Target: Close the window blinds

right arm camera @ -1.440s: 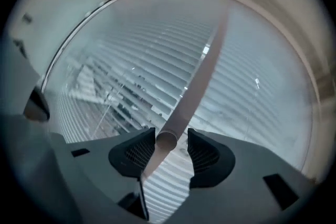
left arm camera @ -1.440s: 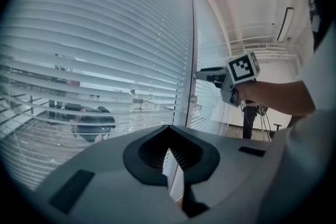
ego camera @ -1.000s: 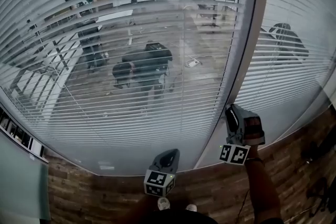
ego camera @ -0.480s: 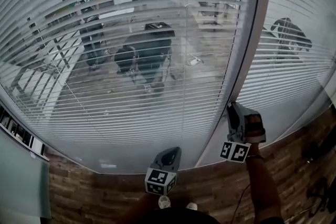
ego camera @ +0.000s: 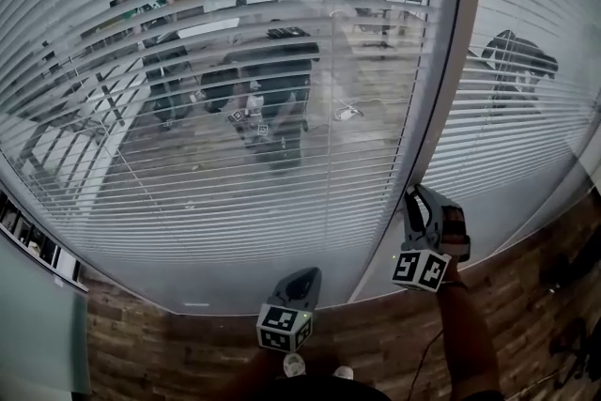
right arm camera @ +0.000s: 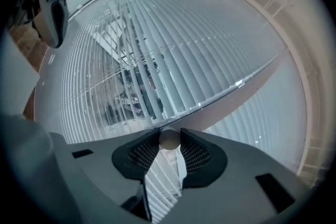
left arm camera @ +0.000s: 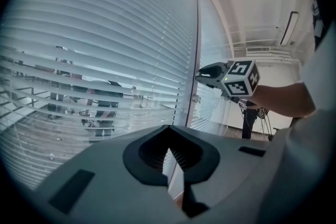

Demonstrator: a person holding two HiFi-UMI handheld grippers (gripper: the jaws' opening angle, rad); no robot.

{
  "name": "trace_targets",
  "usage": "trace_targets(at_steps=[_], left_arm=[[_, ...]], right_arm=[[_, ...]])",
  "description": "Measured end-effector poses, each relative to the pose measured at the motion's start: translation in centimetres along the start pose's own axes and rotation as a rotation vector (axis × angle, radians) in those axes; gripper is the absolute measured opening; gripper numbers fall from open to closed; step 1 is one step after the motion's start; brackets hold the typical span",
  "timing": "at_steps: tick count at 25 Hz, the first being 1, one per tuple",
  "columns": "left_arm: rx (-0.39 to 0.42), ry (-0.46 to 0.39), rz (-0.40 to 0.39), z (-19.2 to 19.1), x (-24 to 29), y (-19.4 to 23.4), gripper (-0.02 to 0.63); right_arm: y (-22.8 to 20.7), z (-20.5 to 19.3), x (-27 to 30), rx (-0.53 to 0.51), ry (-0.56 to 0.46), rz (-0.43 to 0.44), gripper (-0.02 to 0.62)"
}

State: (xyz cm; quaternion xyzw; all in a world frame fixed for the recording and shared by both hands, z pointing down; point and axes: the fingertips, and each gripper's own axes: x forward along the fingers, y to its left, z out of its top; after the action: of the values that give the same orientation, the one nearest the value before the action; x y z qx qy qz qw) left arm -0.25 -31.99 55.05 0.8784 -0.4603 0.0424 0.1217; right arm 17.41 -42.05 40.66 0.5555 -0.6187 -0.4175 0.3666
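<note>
In the head view, the window blinds (ego camera: 235, 61) covered a wide glass pane. Their horizontal slats were tilted apart enough across the middle to show desks and a dark figure between them. A pale frame post (ego camera: 451, 61) ran down the right edge of this pane, with a second slatted pane (ego camera: 526, 127) beyond it. The right gripper (ego camera: 413, 194) was pressed up to the lower part of that post, carried on a bare forearm (ego camera: 470, 333). The left gripper (ego camera: 305, 275) hung lower and to the left, near the bottom edge of the big pane and above the wood-plank floor (ego camera: 141, 343), touching nothing.

In the left gripper view, its own jaws met at the tips with only a thin sliver of light behind them and nothing held. It pointed at the slats. Off to the right, the right gripper with its marker cube (left arm camera: 240, 77) reached the post.

In the right gripper view, a small round pale knob (right arm camera: 169, 140) sat squarely between the two ribbed pads. Both pads pressed on its sides. The jaws had just been closing, and they were now clamped on that knob. The knob stood at the post's edge, where the slats of the big pane ended. The left gripper showed at the upper left corner, well apart.
</note>
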Motion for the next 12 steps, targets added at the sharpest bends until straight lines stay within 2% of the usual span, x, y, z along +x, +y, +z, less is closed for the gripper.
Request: trace_targets(at_steps=[4,8,12], left_arm=[[0.010,0.013,0.005,-0.54,-0.22,-0.15,-0.008],[0.005,-0.002,0.009,0.04,-0.44,-0.30,-0.008],[0.012,-0.007,0.019,0.42,-0.71,-0.23,-0.008]], right_arm=[[-0.23,-0.14,-0.17,0.196,0.007,0.045,0.127],[-0.60,-0.18,-0.01,0.315,0.009,0.073,0.127],[-1.02,-0.48,0.17,0.544,0.009,0.097,0.127]])
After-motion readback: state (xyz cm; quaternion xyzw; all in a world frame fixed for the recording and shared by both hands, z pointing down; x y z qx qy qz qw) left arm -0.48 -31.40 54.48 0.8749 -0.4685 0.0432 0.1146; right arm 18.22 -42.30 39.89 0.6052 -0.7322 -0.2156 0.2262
